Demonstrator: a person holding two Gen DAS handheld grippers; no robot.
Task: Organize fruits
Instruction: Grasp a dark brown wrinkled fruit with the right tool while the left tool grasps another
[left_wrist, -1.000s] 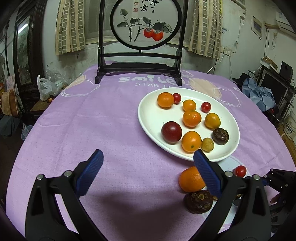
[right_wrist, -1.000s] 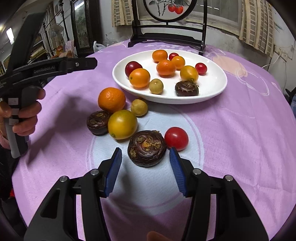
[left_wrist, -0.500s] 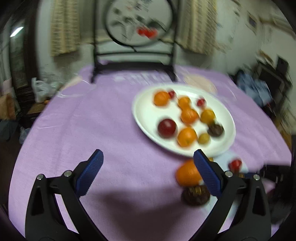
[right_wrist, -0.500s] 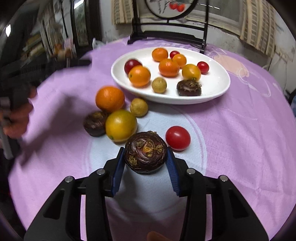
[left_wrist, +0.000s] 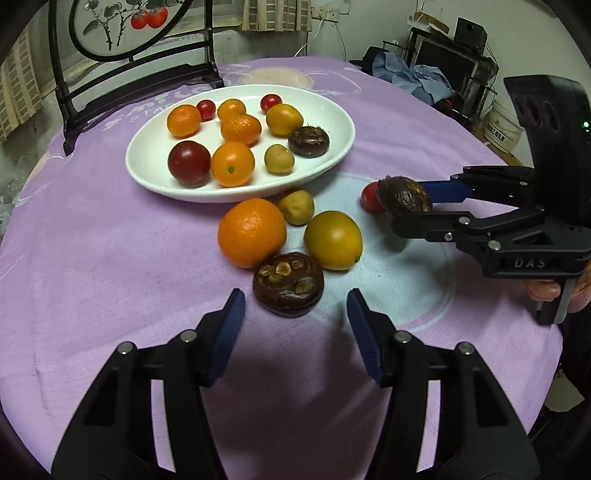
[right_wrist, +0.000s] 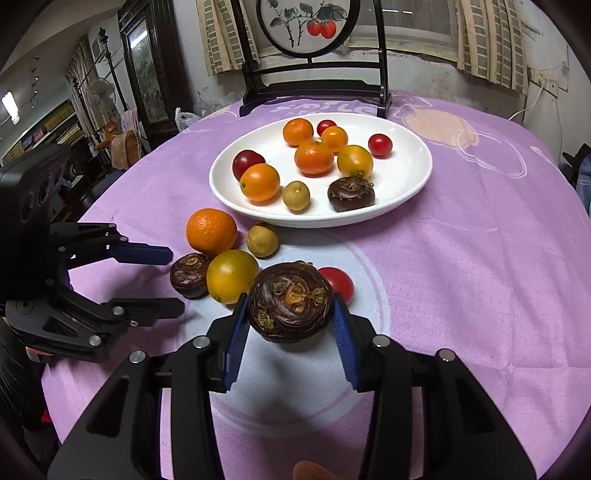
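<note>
My right gripper is shut on a dark brown water chestnut, held just above the purple cloth; the left wrist view shows that chestnut too. My left gripper hovers with its jaws closing around a second water chestnut on the cloth, and the pads do not touch it. Beside that chestnut lie an orange, a yellow fruit, a small tan fruit and a red tomato. Behind them, the white plate holds several fruits.
A black wooden stand with a round painted panel stands at the table's far edge behind the plate. The round table drops off on all sides. Furniture and clutter sit beyond its right edge.
My left gripper swung right and down over the loose fruits, and its jaws narrowed. My right gripper closed on the water chestnut and raised it slightly off the cloth.
</note>
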